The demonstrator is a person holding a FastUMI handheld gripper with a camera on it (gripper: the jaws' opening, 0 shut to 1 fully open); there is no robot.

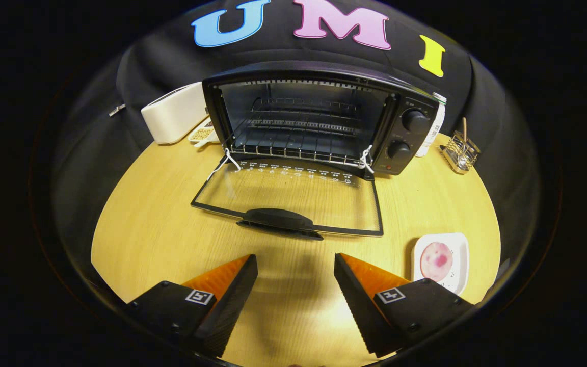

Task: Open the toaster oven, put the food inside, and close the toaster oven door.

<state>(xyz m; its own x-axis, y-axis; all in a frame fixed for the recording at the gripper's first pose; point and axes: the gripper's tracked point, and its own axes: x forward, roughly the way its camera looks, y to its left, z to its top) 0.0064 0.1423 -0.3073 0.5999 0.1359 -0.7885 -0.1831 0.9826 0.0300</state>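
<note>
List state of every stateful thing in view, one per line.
toaster oven: open, wire rack bare
glass door: folded down flat on the table
food: on its white plate, right of the fingers, not yet inside
hand-held gripper: open, holding nothing, short of the door handle

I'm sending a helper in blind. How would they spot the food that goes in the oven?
Start at the toaster oven, its door lying open. Nearer, beside the open gripper, sits a white square plate. The food is the round pink item on it.
</note>
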